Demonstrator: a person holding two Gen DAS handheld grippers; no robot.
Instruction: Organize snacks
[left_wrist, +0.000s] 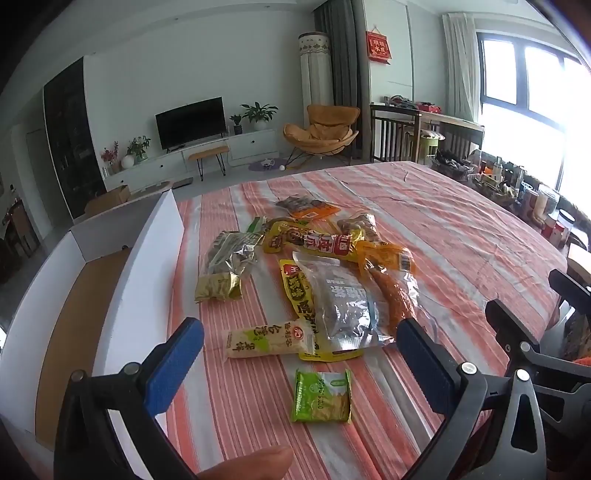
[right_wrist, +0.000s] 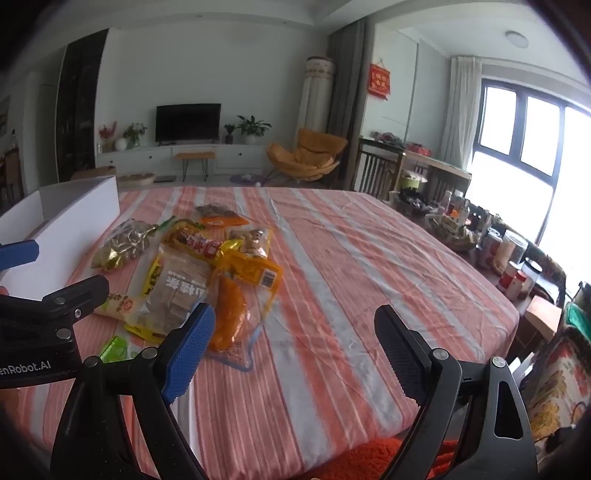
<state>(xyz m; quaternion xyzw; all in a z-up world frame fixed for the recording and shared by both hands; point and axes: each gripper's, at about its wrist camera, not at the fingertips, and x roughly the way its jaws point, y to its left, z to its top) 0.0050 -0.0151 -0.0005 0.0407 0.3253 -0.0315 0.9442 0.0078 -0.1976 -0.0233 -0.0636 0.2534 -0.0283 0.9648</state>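
Both grippers are held with jaws wide apart and nothing between them. In the left wrist view the left gripper (left_wrist: 299, 354) hovers low in the frame over the near edge of a heap of snack packets (left_wrist: 314, 266) spread on a striped tablecloth (left_wrist: 461, 240). The white cardboard box (left_wrist: 147, 236), seemingly the destination, is seen at the left of that frame with its open floor showing; no packets can be seen in it.

Between the blue pads a cream rice-cracker stick packet (left_wrist: 269, 338) lies crosswise, and a small green packet (left_wrist: 321, 397) sits just nearer the camera, apart from the heap. In the right wrist view the right gripper (right_wrist: 295, 354) hangs over bare cloth at lower centre, with an orange sausage pouch (right_wrist: 231, 321) beside its left pad.

Several risks are judged likely. The packets overlap: a clear grey-printed pouch (left_wrist: 343, 302) lies on a yellow packet (left_wrist: 295, 291), so a neighbour could be dragged along or two pinched together. Glossy film may slip from the pads. A flat packet may be hard to lift without the cloth being bunched into the grasp. The grippers are close together, so a collision could follow if both reach inward together.
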